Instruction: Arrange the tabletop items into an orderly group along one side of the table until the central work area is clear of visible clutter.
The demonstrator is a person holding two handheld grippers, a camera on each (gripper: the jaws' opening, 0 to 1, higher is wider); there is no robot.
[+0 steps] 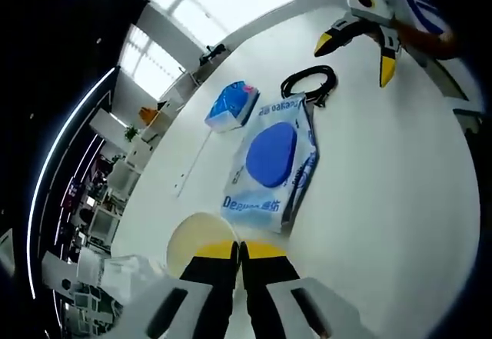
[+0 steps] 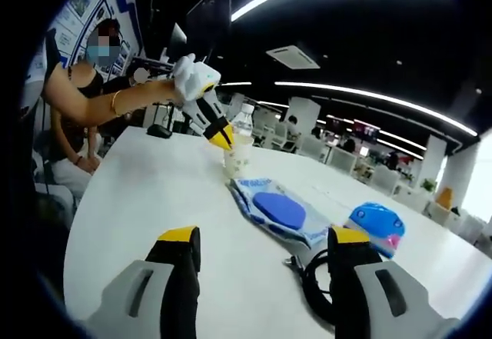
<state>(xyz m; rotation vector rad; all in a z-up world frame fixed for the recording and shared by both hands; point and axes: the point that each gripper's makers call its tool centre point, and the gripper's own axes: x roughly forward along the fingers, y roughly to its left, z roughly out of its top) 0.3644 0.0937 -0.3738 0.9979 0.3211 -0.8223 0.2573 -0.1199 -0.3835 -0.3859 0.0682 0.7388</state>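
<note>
On the white table (image 1: 400, 170) lay a wipes pack (image 1: 270, 162), a smaller blue pack (image 1: 231, 107) beside it, a black cable (image 1: 309, 84) at its end. Our left claw (image 1: 240, 253), jaws clenched together, sat at a pale cup (image 1: 192, 239). Our right claw (image 2: 261, 248) was released above the cable.

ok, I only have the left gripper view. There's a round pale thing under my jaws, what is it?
Observer: In the right gripper view it's a clear cup standing upright. The left gripper hangs at its rim with its jaws shut; I can't tell if they touch.
Operator: Anything behind it?
Observer: What looks like a clear bottle, just behind the cup.
Operator: Right gripper on the cable?
Observer: No. The right gripper is open, and the black cable lies on the table between its jaws, ungripped.
</note>
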